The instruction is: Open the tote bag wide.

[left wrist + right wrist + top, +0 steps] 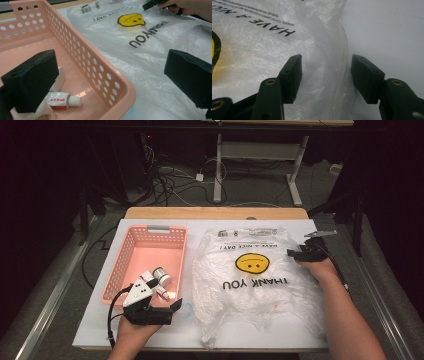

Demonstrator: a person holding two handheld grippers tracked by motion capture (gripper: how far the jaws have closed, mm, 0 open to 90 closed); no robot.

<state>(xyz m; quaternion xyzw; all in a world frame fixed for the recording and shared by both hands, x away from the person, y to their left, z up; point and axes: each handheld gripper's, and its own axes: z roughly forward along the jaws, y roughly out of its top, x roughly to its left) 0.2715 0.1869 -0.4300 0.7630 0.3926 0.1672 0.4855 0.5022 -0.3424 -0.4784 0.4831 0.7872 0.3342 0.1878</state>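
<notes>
Your right gripper (294,254) sits at the right edge of a white plastic bag (255,285) that lies flat on the white table cover (100,320). In the right gripper view, its 2 black jaws stand partly apart, with the bag's crumpled side fold (329,62) between them. The pads do not yet press on the plastic, so nothing is held.

The bag occupies the middle and right of the table, just beside a pink basket (120,265). Its long axis runs from the near edge to the far edge. The print reads upside down from where you stand: a yellow smiley face (252,263) lies toward the far end, with "THANK YOU" below it toward you. So the top of the print points toward you. The near end is wrinkled and bunched.

Your left gripper (162,312) rests at the near right corner of the basket, pointing right toward the bag. In the left gripper view, its 2 jaws are wide apart and hold nothing; 1 jaw hangs over the basket's inside and the other over the bag.

Inside the basket's near end lie a small white tube (62,100) with red print and a white capped bottle (161,276).
</notes>
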